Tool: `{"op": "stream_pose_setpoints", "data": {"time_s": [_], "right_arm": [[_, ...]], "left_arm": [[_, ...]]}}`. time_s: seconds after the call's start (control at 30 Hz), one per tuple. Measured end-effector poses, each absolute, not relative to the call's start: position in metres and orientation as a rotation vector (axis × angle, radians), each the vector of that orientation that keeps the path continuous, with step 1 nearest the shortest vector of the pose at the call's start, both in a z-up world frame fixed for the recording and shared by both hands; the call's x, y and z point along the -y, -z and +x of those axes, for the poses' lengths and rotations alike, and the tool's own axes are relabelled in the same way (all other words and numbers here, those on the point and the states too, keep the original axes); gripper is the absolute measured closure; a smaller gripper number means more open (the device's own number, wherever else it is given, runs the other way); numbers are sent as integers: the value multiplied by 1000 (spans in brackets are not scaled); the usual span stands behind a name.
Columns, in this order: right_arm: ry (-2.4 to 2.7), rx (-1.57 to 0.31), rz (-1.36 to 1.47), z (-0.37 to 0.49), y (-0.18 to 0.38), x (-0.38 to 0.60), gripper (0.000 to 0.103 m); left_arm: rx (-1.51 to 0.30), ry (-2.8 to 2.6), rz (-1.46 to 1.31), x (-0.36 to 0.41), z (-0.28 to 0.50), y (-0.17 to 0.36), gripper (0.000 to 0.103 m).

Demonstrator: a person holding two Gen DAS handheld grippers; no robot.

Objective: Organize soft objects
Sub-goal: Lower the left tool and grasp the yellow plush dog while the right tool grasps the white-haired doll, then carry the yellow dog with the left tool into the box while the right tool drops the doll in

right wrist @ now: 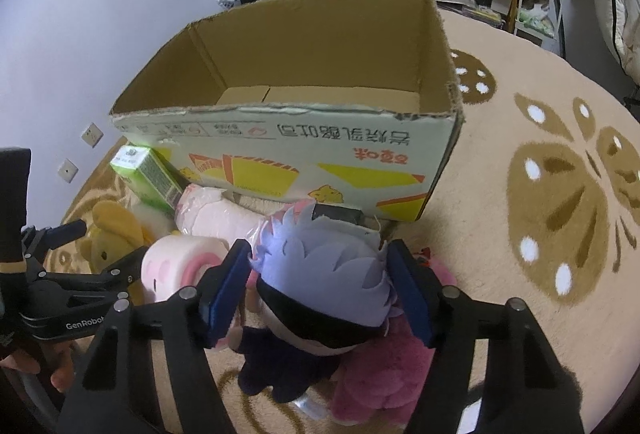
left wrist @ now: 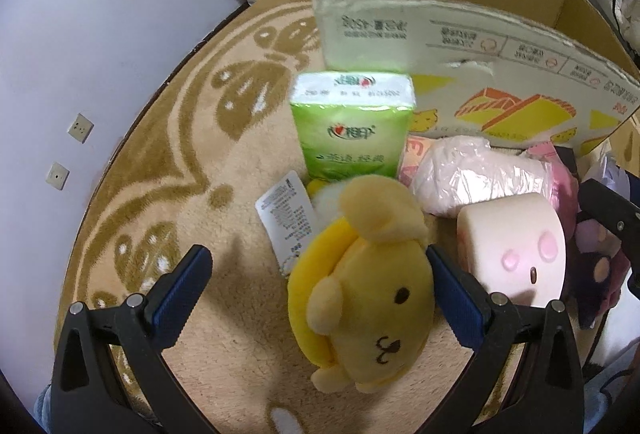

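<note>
Right tool (right wrist: 318, 290) straddles the lilac-haired doll (right wrist: 324, 274), pads just touching its head; left tool (left wrist: 320, 298), wide, brackets the yellow dog plush (left wrist: 360, 298).

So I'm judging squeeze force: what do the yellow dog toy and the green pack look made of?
The yellow dog toy looks like short-pile plush, matte and fuzzy at its edges, with stitched features. The green pack seems to be glossy plastic film over a soft block, probably tissues.
</note>
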State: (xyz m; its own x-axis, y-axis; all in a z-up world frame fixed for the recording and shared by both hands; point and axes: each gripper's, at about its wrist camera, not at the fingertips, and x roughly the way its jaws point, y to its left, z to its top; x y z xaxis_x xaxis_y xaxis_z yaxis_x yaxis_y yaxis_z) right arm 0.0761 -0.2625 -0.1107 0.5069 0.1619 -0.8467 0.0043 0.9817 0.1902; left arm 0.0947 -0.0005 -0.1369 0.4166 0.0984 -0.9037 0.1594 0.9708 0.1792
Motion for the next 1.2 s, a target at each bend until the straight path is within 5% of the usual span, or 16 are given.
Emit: {"op": "stream_pose_setpoints", "data": {"time_s": [0.2, 0.37, 0.57, 1.2], "right_arm": [[-91, -1053, 163, 79, 116, 261, 30], [-78, -1044, 155, 77, 114, 259, 37], [-79, -1018, 138, 72, 107, 256, 40], [-34, -863, 151, 48, 63, 267, 41]], "left_arm": [[-1194, 43, 225, 1, 94, 145, 3], [-1232, 126, 189, 7, 93, 148, 38], [-1204, 165, 202, 14, 91, 144, 55], [-992, 93, 186, -2, 76, 90, 58]]}}
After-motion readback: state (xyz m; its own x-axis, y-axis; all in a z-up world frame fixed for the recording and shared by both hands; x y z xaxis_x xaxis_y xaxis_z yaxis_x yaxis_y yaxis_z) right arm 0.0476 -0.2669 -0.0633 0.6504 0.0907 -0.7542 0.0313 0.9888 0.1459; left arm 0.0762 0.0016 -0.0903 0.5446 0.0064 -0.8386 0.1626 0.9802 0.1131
